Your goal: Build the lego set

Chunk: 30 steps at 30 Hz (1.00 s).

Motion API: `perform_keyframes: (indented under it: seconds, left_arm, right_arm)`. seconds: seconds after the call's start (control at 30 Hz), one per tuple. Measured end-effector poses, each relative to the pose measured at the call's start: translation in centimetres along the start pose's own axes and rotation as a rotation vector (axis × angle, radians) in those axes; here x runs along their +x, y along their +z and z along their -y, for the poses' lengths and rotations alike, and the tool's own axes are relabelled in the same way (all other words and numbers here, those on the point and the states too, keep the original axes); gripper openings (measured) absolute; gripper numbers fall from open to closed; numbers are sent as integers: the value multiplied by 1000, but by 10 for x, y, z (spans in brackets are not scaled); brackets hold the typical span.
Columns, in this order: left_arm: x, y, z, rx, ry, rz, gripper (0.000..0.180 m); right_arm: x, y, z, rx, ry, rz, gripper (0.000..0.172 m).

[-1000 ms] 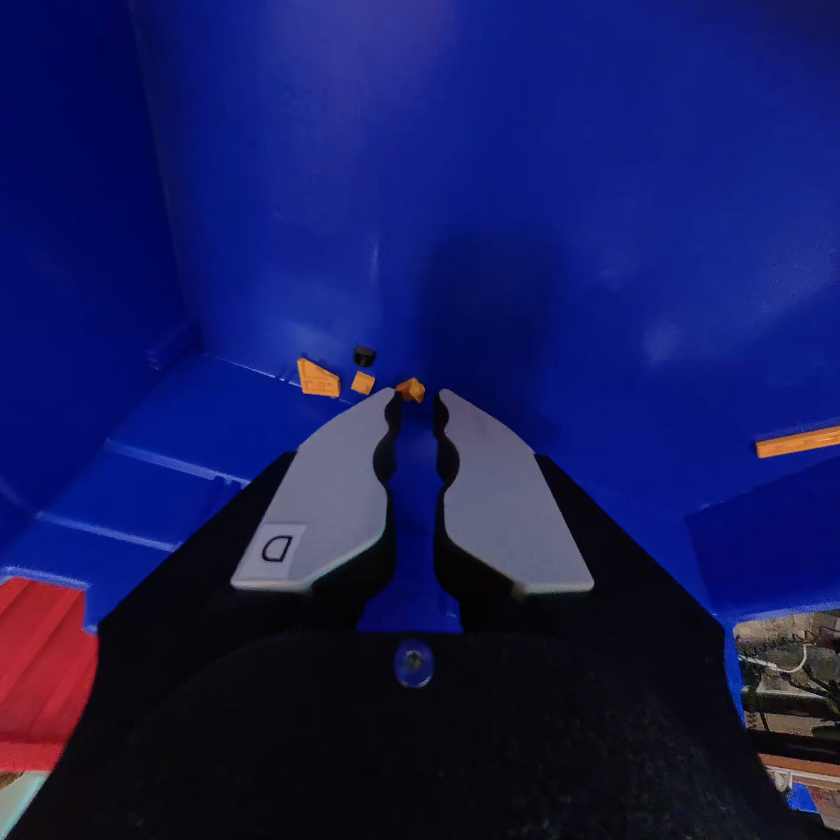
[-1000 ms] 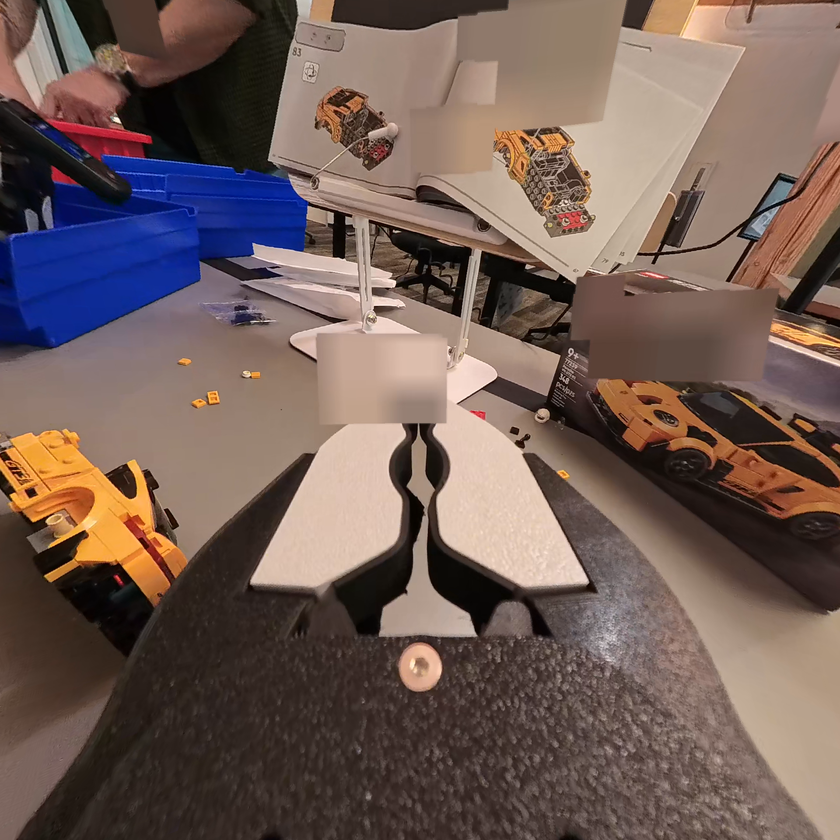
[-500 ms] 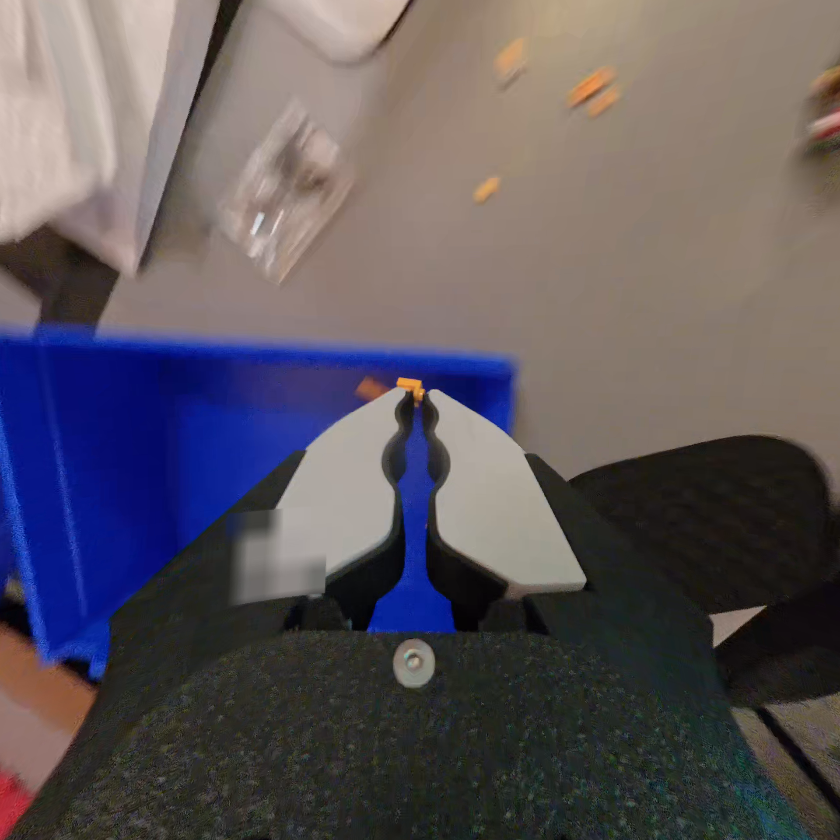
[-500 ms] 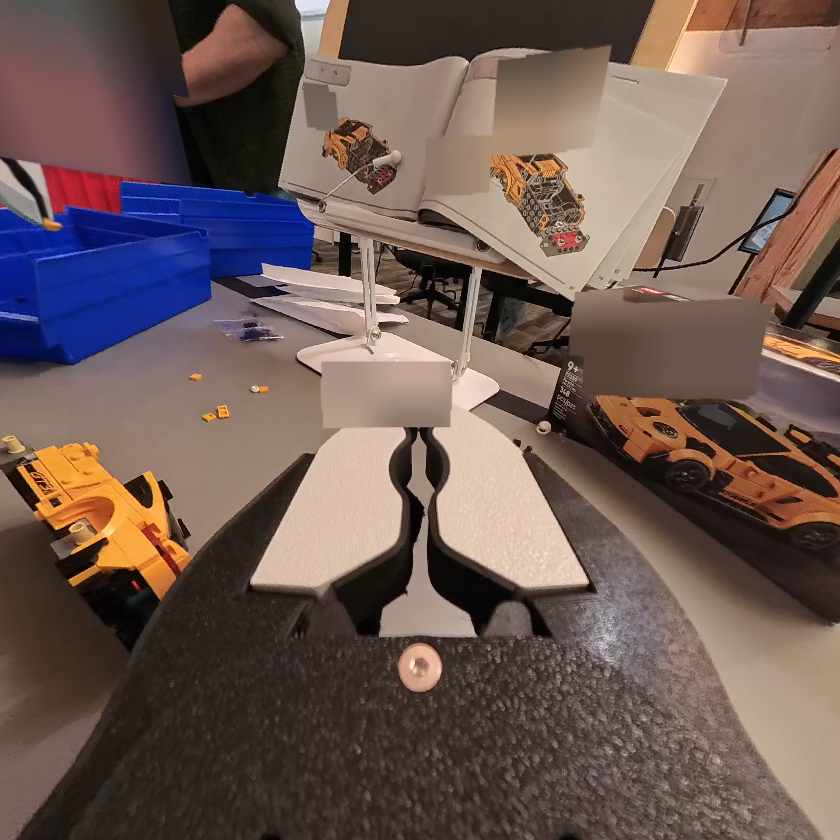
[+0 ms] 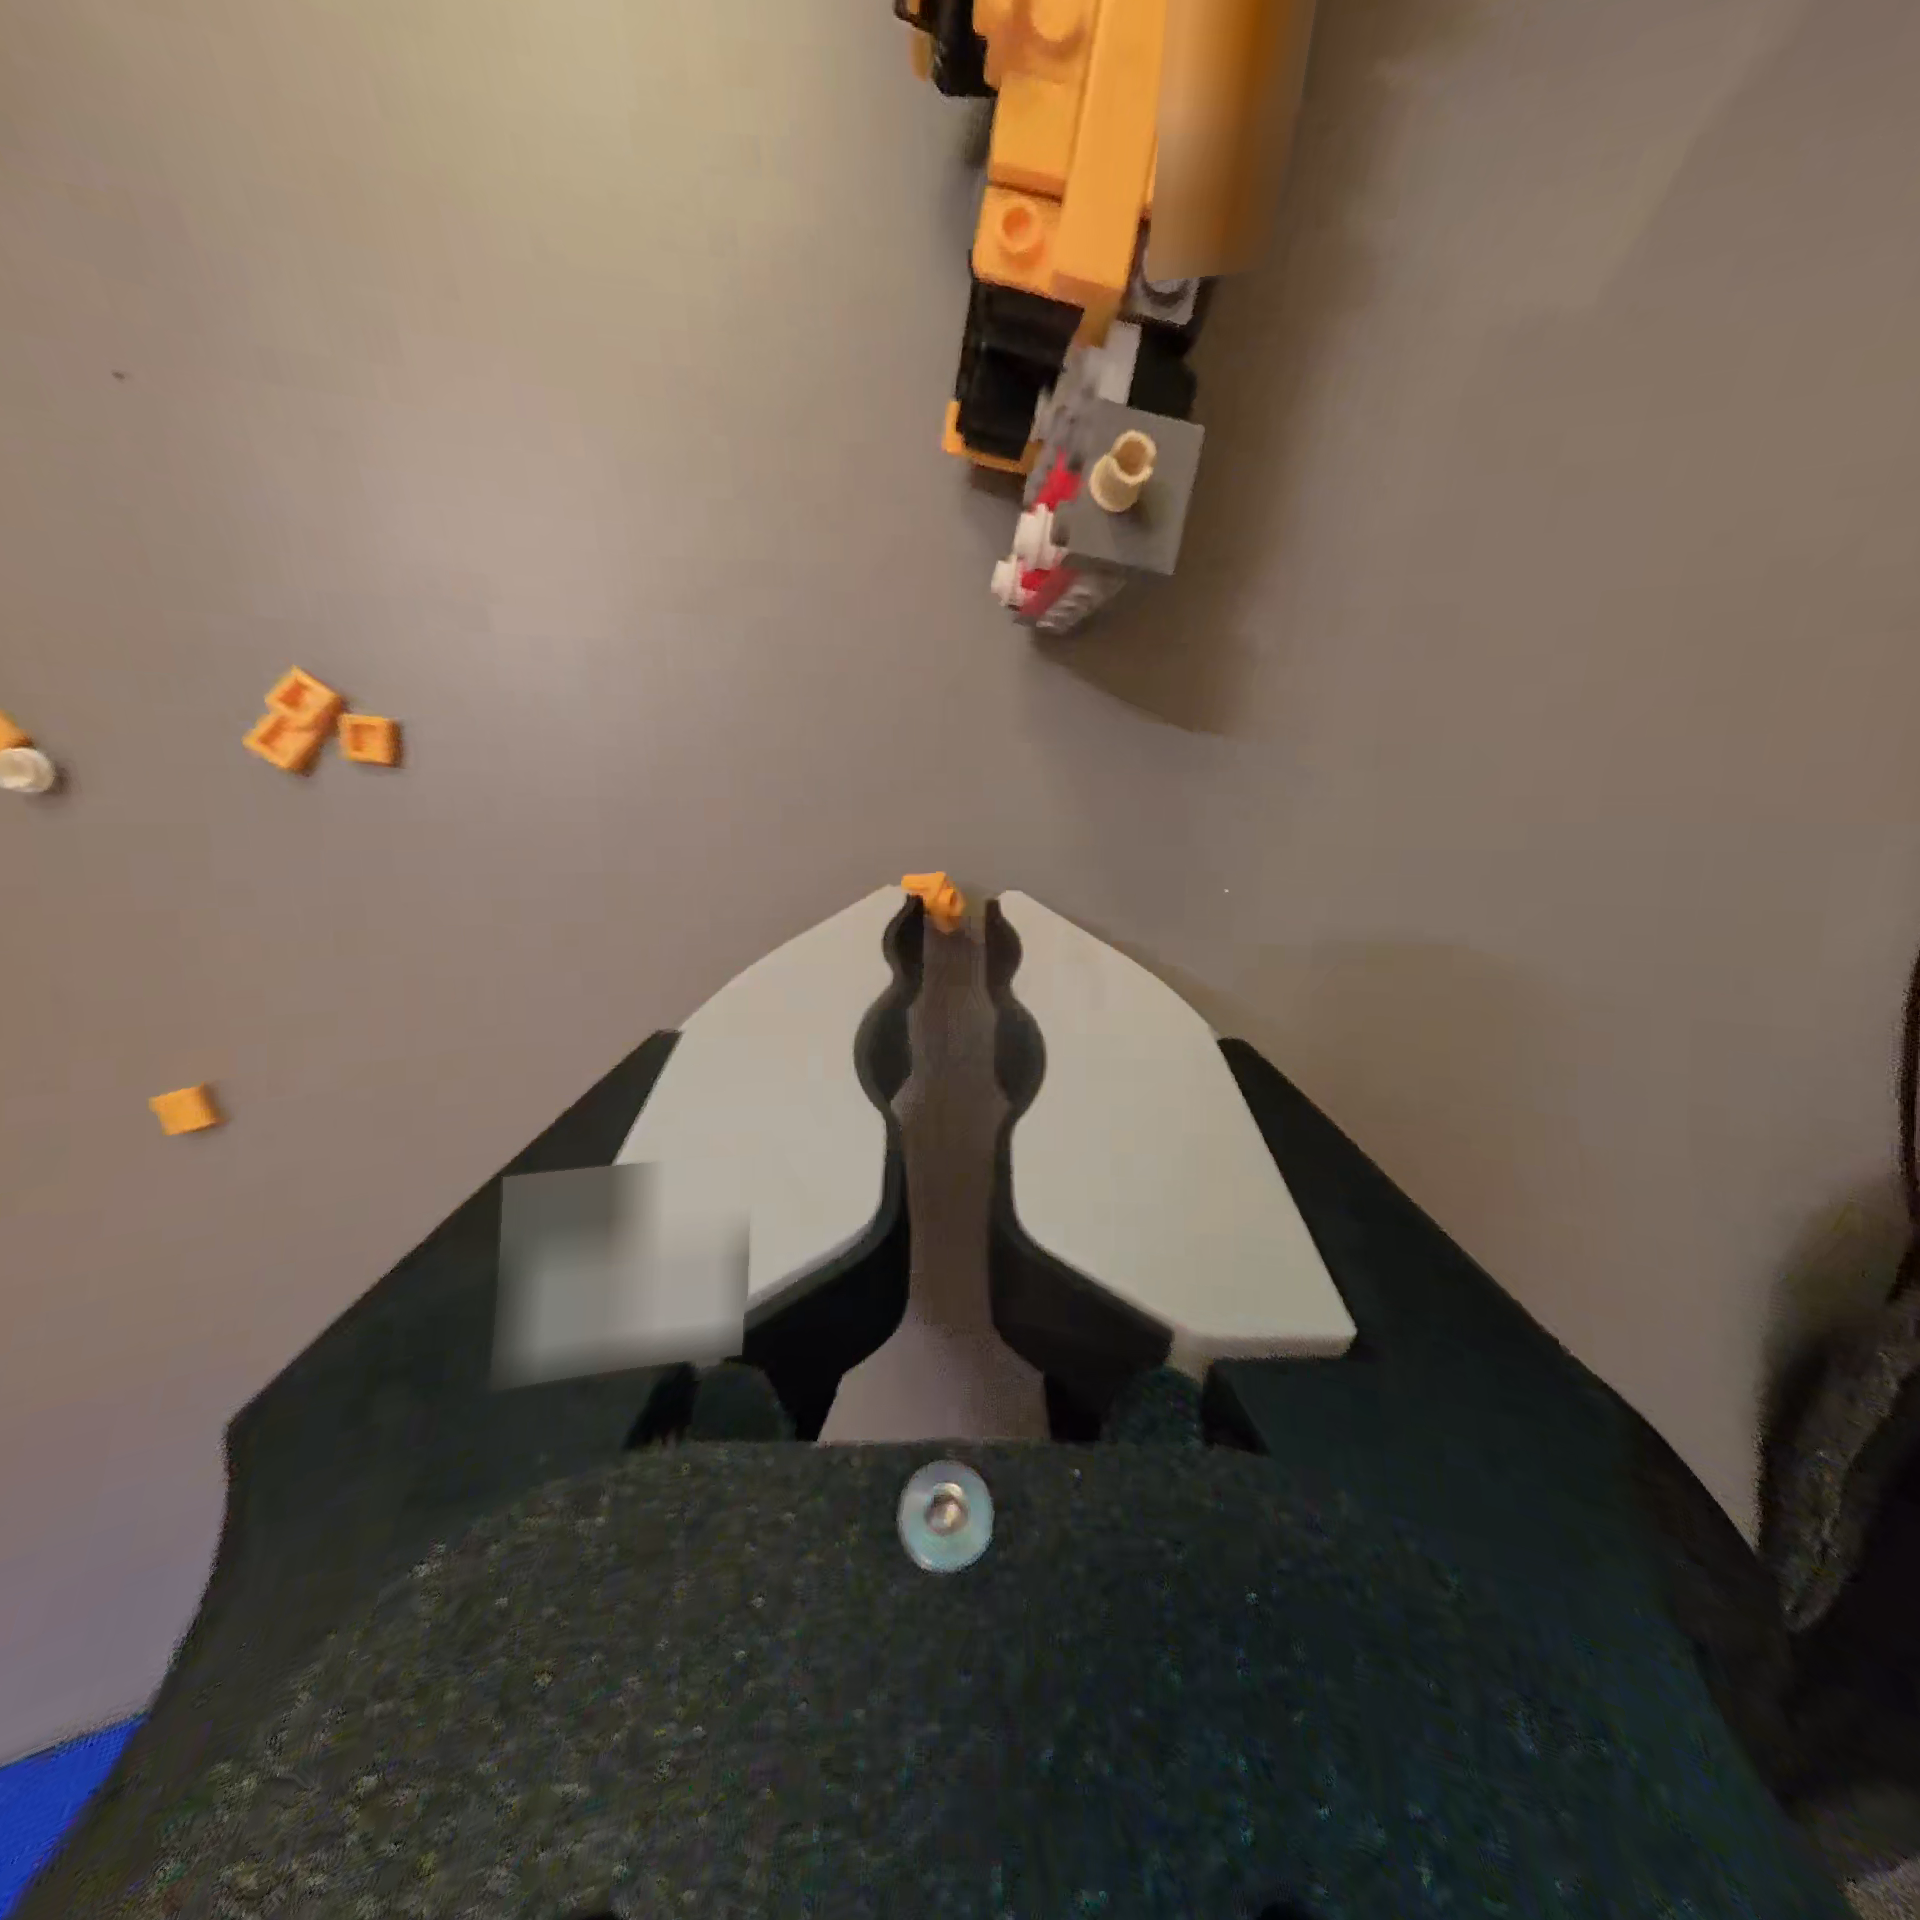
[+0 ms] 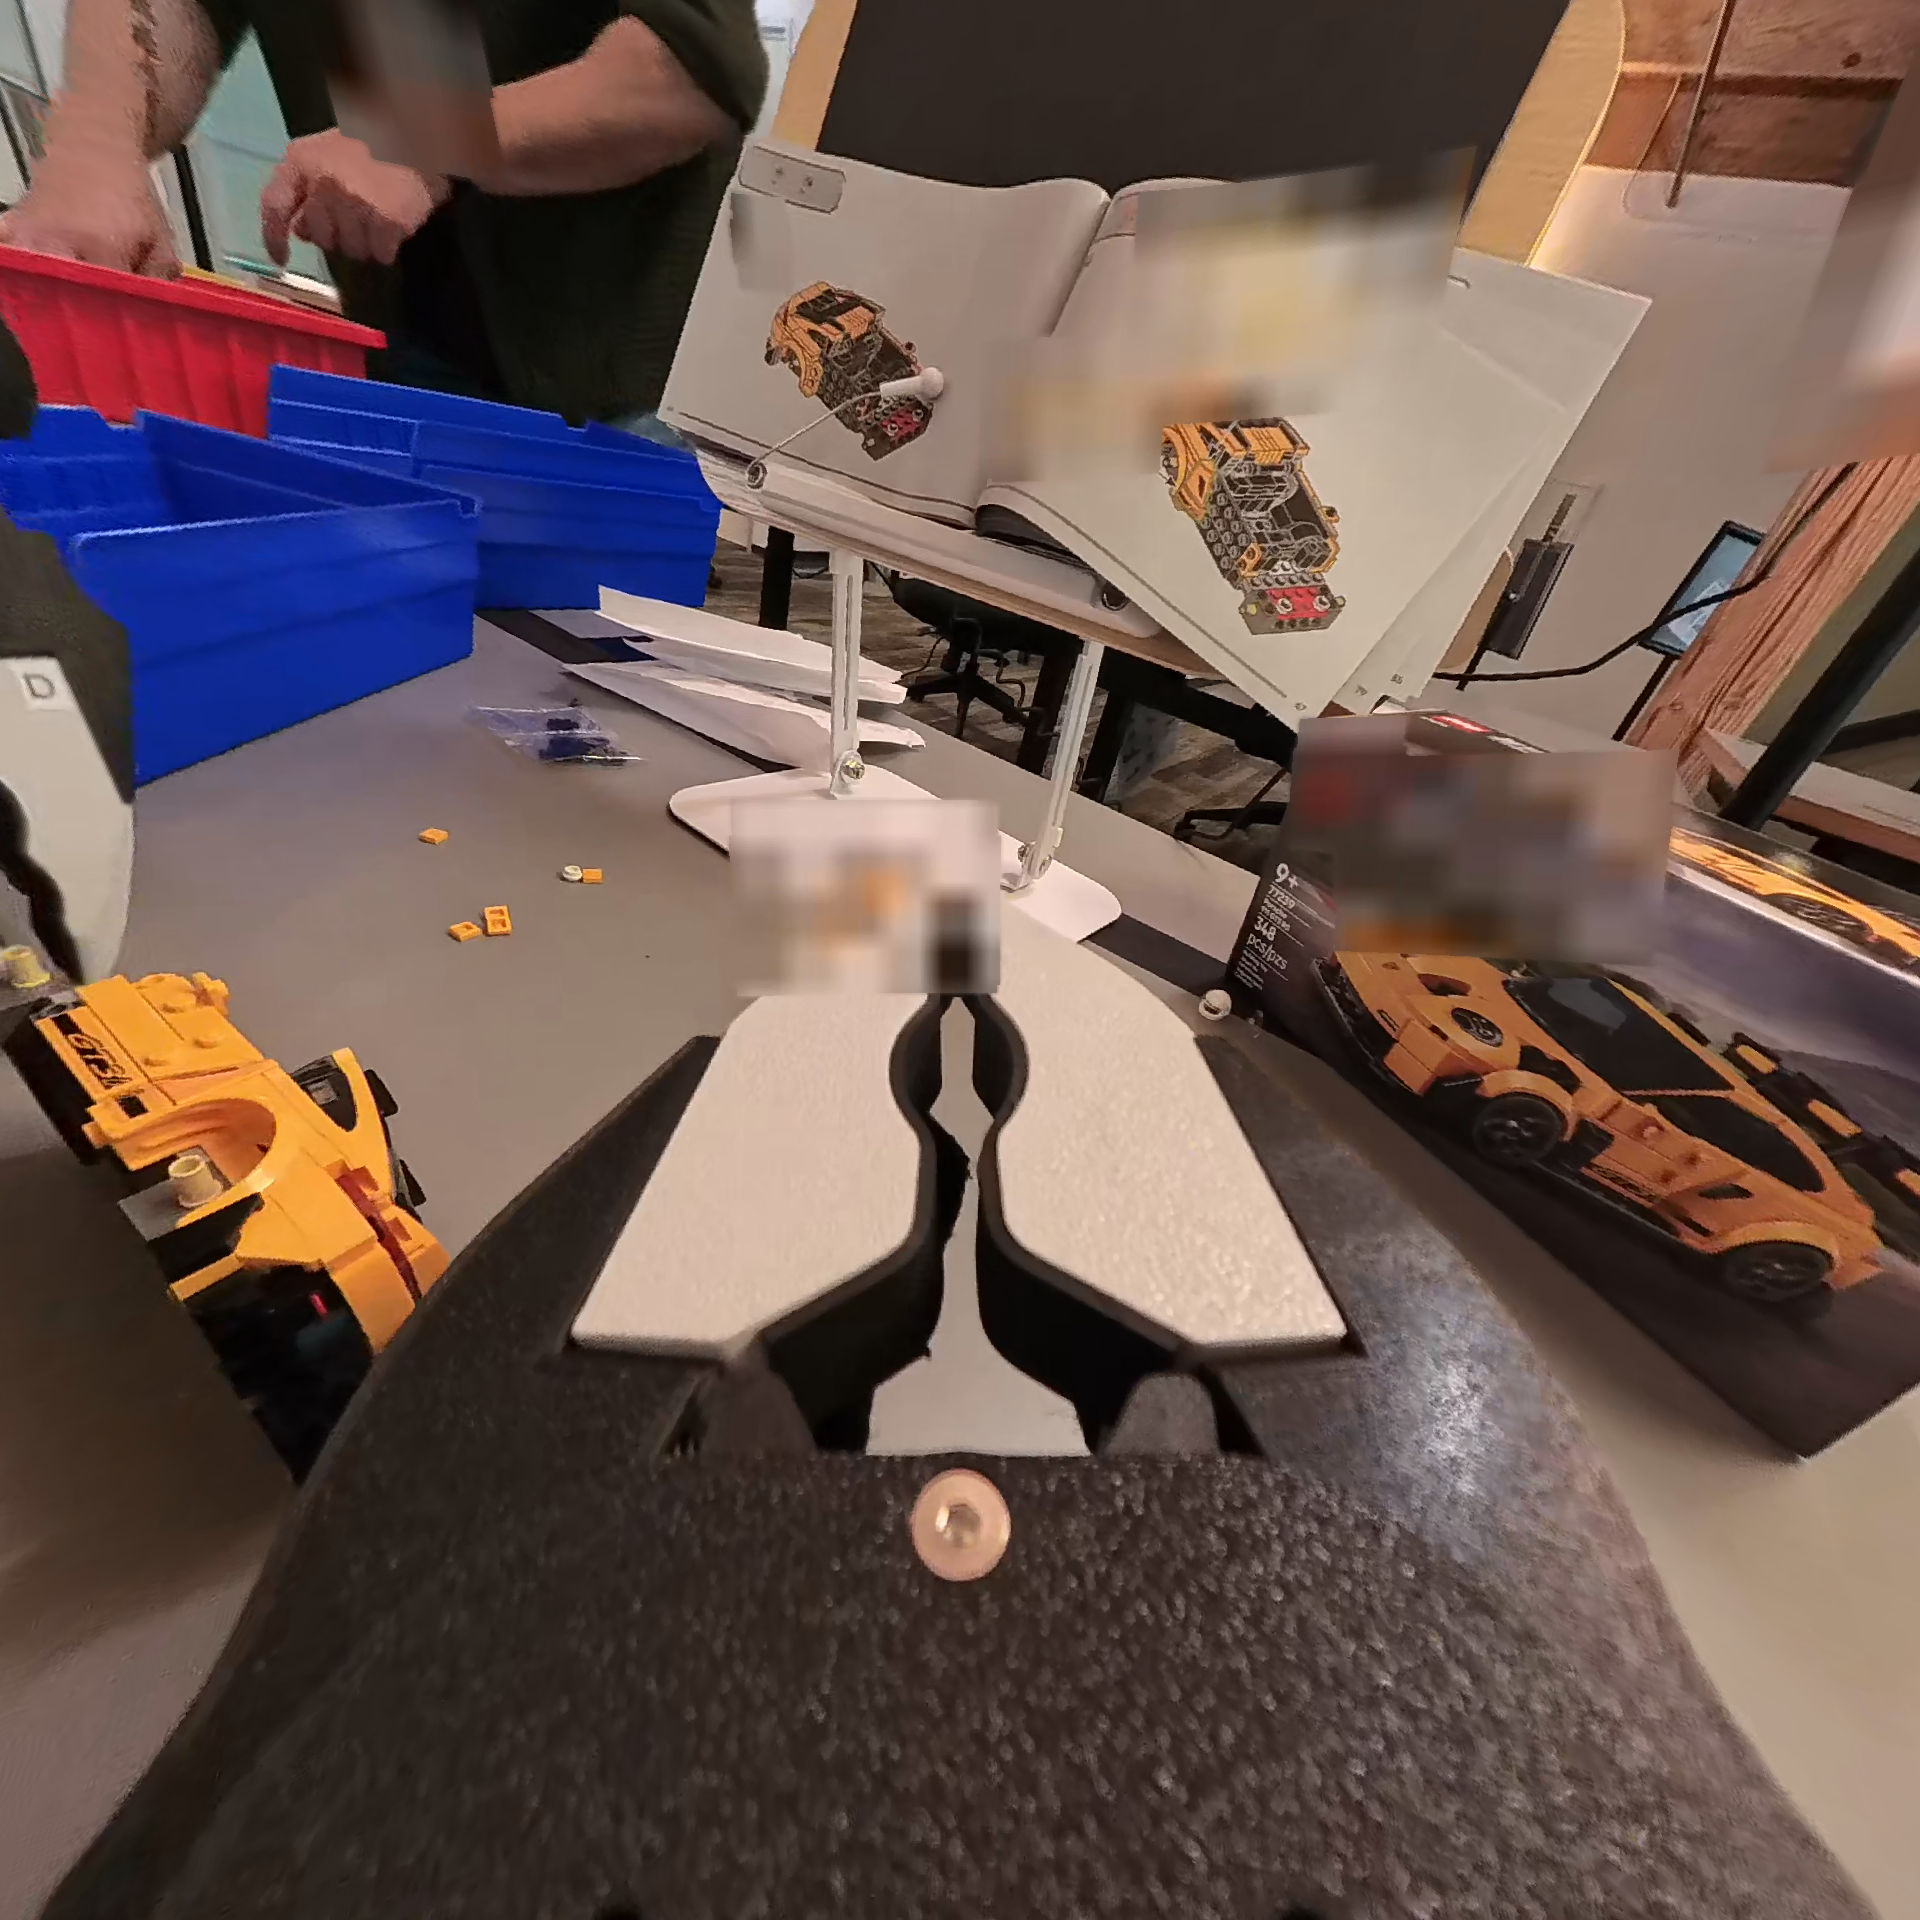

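Left wrist view: the left gripper (image 5: pixel 948 906) hangs over the grey table (image 5: pixel 520 416), fingers narrowly parted, a tiny orange piece (image 5: pixel 935 898) against one tip only; it could drop.

Right wrist view: the right gripper (image 6: pixel 956 1003) looks pinched together, but a blur hides its tips.

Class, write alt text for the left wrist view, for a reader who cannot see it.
A two-finger gripper points down at a grey table, a tiny orange brick piece at its slightly parted fingertips, against the left tip. A part-built orange and black brick car lies ahead to the right; loose orange tiles are scattered at left.
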State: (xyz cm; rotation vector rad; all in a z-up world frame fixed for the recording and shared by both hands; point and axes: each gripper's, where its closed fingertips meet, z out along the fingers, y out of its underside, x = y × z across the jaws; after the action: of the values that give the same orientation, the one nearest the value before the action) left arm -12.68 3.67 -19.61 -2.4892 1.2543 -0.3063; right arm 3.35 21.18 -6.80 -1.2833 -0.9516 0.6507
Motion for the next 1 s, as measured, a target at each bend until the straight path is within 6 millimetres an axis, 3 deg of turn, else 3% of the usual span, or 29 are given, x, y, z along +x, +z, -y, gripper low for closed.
perform_keyframes:
  seconds: [0.17, 0.27, 0.33, 0.43, 0.5, 0.57, 0.63, 0.73, 0.8, 0.87, 1.0]
  left_arm:
    - [8, 5, -5, 23, -22, -48, 23]
    - [7, -8, 0, 91, -44, -26, 24]
    - [-4, -35, 4, 168, -61, 51, 22]
    - [-49, -108, -7, 269, -159, 282, 13]
    - [-92, -167, -41, 237, -262, 485, 8]
    - [-131, -217, -92, 110, -369, 629, 7]
    - [-155, -235, -151, -65, -492, 608, 8]
    - [-173, -218, -224, -260, -637, 449, 11]
    - [-178, -201, -263, -417, -623, 393, 13]
    - [-176, -187, -285, -520, -610, 325, 15]
    - [-184, -175, -305, -623, -554, 275, 16]
  right_arm:
    - [-1, 0, -1, -4, -16, 0, 0]
    - [2, 0, -1, -1, -12, -19, 0]
    - [6, -1, 0, 2, -3, -36, 0]
    - [9, -2, 2, 8, 18, -50, 0]
    - [9, -1, 1, 8, 28, -48, 0]
    - [8, -1, 1, 5, 29, -45, 0]
    - [7, -1, 1, 6, 26, -42, 0]
    - [7, -1, 1, 4, 21, -42, 0]
    - [7, 0, -1, -3, 18, -42, 0]
    - [8, 0, -2, -8, 16, -45, 0]
    - [8, 1, -6, -19, 24, -40, 0]
